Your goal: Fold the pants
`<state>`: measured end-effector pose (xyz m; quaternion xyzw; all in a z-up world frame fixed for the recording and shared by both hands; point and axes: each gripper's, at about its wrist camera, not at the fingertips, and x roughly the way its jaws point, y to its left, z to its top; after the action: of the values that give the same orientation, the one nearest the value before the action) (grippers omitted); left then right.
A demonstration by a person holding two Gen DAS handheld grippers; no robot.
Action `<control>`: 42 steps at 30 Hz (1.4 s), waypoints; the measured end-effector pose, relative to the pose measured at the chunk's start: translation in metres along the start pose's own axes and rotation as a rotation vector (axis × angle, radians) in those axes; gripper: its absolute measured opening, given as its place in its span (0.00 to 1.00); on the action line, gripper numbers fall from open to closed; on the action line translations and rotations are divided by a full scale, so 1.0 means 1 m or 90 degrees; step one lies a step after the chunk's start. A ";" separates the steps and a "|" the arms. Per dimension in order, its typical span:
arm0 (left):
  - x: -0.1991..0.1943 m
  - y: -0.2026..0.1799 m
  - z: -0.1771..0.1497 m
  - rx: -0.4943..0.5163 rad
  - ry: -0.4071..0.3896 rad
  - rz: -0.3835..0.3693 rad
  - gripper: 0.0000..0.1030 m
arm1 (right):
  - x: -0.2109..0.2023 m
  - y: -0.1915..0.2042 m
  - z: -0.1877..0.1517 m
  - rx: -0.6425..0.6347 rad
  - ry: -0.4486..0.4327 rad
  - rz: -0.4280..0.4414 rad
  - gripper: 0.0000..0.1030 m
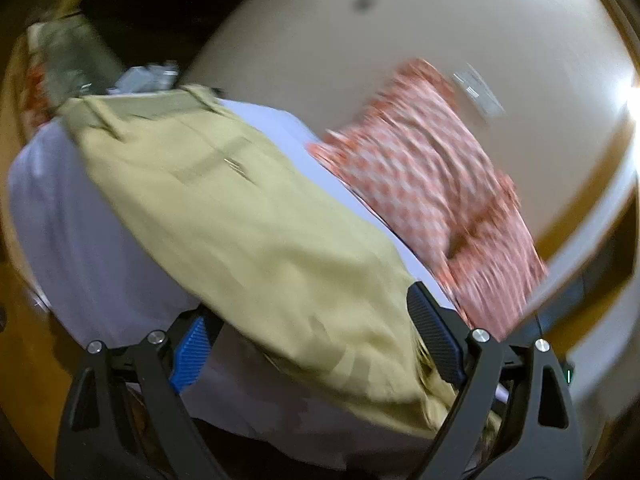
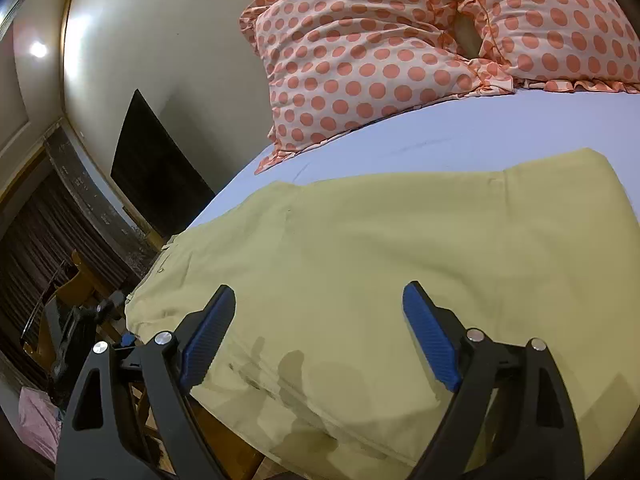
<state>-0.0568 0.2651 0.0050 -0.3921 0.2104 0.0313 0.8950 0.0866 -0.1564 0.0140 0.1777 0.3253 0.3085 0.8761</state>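
Both tools gape wide: I see my left tool (image 1: 316, 344) and right tool (image 2: 320, 336) over khaki pants (image 2: 400, 260) spread on the bed (image 2: 480, 132).

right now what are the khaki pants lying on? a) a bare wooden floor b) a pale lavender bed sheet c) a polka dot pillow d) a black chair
b: the khaki cotton pants lie spread on the pale lavender bed sheet, with the orange polka-dot pillows further up the bed and apart from them.

no readable text, labels or numbers
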 end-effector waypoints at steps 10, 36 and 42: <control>0.007 0.037 0.047 -0.114 -0.002 0.075 0.38 | 0.003 -0.003 -0.002 -0.004 -0.004 0.006 0.88; 0.064 -0.252 0.002 0.508 0.034 0.102 0.07 | -0.081 -0.075 0.018 0.098 -0.151 -0.038 0.92; 0.080 -0.322 -0.171 0.785 0.181 -0.109 0.09 | -0.138 -0.130 0.021 0.203 -0.225 -0.084 0.93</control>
<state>0.0269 -0.0880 0.0919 0.1795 0.2743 -0.2194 0.9189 0.0735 -0.3461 0.0257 0.3435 0.2227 0.1597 0.8983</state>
